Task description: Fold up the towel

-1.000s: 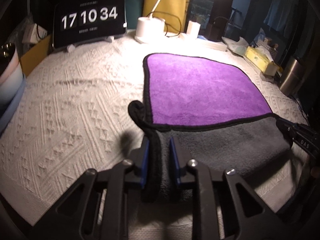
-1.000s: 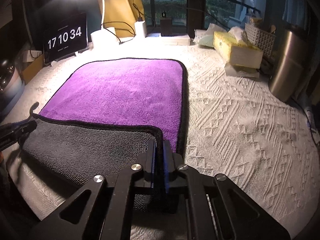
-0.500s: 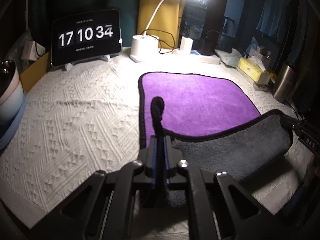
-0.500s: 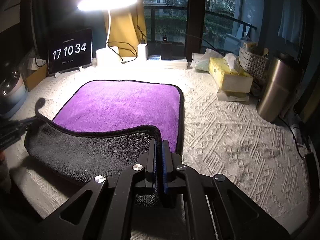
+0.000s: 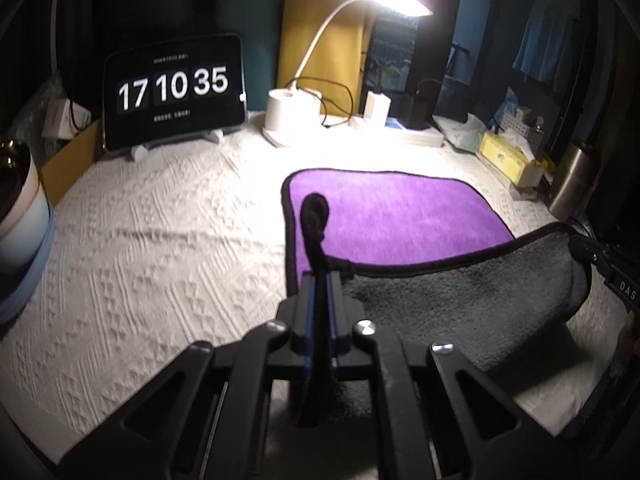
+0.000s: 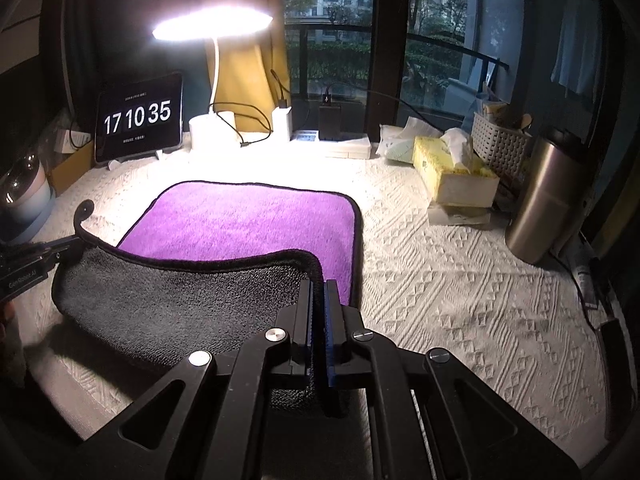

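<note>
Meanwhile, the towel (image 6: 256, 224), purple on one face and grey on the other with black edging, lies partly on the white textured tabletop (image 6: 460, 280), its near edge raised and curling back so the grey side shows. Pinching the near right corner is the right hand-held gripper (image 6: 319, 304), its blue-padded fingers pressed onto the black hem. Opposite, the left hand-held gripper (image 5: 319, 300) clamps the near left corner, a loop of hem standing upright just ahead of its tips. Farther ahead stand a clock display (image 6: 138, 118) reading 17 10 35 and a lit desk lamp (image 6: 212, 26); ahead and to the right of the right hand-held gripper sit a yellow tissue box (image 6: 452, 172) and a steel canister (image 6: 540, 200).
</note>
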Demonstrator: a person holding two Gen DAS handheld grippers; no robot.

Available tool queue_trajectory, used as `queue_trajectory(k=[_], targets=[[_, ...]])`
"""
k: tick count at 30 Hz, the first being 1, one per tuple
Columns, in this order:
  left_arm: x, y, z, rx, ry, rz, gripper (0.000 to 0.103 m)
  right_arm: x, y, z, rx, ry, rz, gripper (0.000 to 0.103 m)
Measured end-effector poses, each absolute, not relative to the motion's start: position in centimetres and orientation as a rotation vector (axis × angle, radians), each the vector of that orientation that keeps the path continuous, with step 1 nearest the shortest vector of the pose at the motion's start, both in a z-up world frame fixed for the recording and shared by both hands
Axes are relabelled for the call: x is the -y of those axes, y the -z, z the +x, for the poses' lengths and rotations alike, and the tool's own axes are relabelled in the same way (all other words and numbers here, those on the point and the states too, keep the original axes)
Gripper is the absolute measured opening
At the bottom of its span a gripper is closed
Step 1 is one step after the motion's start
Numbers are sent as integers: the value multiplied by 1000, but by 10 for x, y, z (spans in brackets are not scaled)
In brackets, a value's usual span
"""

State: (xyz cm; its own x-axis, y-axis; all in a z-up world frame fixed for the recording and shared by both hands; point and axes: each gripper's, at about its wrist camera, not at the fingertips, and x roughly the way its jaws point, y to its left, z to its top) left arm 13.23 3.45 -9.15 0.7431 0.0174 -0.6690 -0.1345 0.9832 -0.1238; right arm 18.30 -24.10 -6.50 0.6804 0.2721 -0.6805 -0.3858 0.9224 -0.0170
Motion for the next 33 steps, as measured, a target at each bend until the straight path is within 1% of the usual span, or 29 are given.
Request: queue_trajectory(k=[12, 33], targets=[[-39, 74, 163, -678, -77, -151, 5, 241, 59, 206, -709, -350, -143, 6], [-52, 68, 223, -627, -86, -130, 5, 227, 59, 266, -676, -338, -168, 6]])
